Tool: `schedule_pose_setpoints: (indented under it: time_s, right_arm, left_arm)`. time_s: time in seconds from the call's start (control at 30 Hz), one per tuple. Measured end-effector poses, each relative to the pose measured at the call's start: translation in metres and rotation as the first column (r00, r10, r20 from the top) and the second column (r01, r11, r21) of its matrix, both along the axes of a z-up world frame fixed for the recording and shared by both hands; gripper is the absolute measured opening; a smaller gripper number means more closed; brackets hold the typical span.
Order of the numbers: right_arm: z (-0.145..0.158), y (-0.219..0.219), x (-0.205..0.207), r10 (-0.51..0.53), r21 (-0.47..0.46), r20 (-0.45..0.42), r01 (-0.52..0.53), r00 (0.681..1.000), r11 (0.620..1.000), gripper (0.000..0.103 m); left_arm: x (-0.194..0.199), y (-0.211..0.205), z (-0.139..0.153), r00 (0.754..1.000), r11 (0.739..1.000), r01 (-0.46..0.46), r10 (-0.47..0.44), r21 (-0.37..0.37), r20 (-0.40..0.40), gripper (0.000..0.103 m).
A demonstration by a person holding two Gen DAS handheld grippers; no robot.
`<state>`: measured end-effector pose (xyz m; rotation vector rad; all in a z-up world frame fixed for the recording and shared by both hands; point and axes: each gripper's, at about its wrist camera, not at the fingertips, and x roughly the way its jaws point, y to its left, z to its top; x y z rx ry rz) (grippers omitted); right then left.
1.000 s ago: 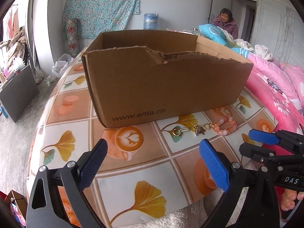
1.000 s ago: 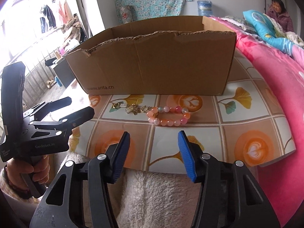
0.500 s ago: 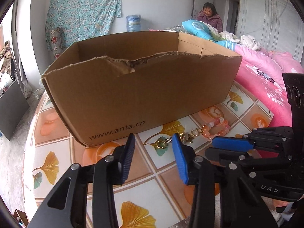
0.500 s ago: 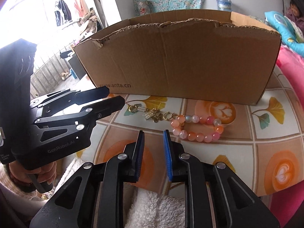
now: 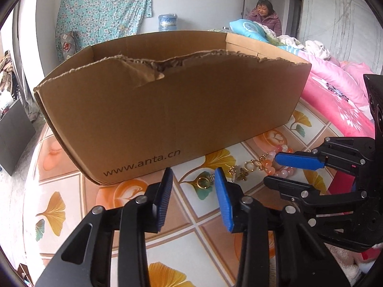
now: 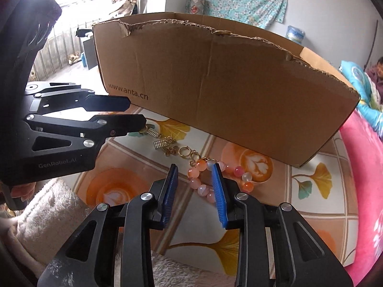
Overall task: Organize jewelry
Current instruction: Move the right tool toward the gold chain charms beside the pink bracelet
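A bracelet of pink and orange beads point(image 6: 239, 171) point(image 5: 284, 173) lies on the patterned table point(image 6: 311, 227), joined to gold charms point(image 6: 171, 150) and a gold ring point(image 5: 203, 182). Just behind it stands the brown cardboard box point(image 5: 167, 110) point(image 6: 227, 91). My right gripper point(image 6: 194, 167) hovers over the bracelet's left end with its jaws opening; beads show in the gap, but the pads are not pressing them. My left gripper point(image 5: 193, 171) is narrowly open above the gold ring and holds nothing. Each gripper shows in the other's view: the right point(image 5: 271, 168), the left point(image 6: 137, 112).
A pink quilt point(image 5: 335, 91) lies along the table's right side. A person point(image 5: 264, 14) sits at the back of the room near a water bottle point(image 5: 167, 22). A fluffy white cloth point(image 6: 47, 210) covers the near table edge. The box wall blocks the far side.
Both grippers have moved in towards the jewelry. The left jaws went from wide to narrow. The right jaws narrowed, then widened a little, and that gripper rolled.
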<state>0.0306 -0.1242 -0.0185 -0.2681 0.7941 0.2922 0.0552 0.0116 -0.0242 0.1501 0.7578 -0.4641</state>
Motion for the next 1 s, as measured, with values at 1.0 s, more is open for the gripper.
schedule_pose_setpoints:
  time_s: [1.0]
  right_arm:
    - [0.02, -0.033, -0.007, -0.122, 0.315, -0.08, 0.141, 0.989, 0.939, 0.028]
  left_arm:
    - [0.001, -0.001, -0.002, 1.0, 1.0, 0.019, -0.019, 0.022, -0.007, 0.031]
